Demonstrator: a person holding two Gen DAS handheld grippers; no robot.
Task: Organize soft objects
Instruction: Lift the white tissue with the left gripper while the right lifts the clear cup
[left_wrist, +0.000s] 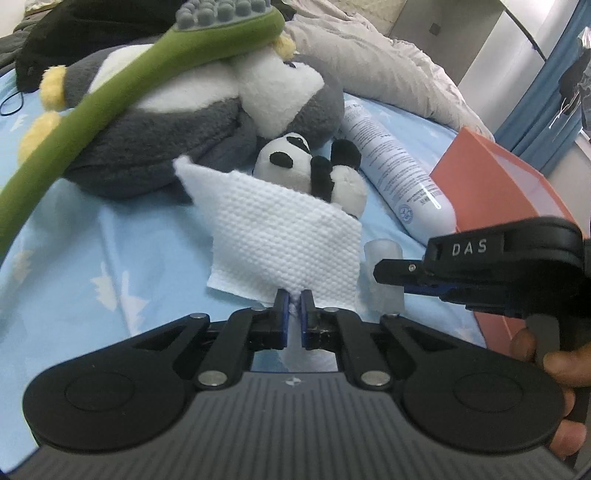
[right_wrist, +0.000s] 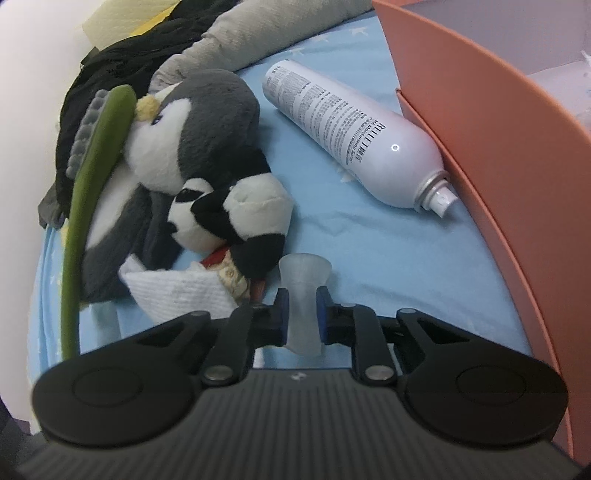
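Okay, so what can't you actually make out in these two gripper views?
- Orange box contents: right wrist view, its wall and the frame edge hide them.
- Green brush handle end: left wrist view, cut off at the left edge.
- Small panda lower body: left wrist view, the white tissue covers it.
- Spray can small print: too small to read.

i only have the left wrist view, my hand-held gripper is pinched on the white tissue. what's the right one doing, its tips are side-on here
Observer: The right hand-held gripper is shut on the clear plastic cap, pads pressing its narrow waist.
Operator: does the spray can have a nozzle on it
Observer: Yes, the white spray can has a bare white nozzle pointing at the orange box.
Operator: anything under the small panda
Observer: The small panda plush has a red patch showing at its underside, right above the white tissue.
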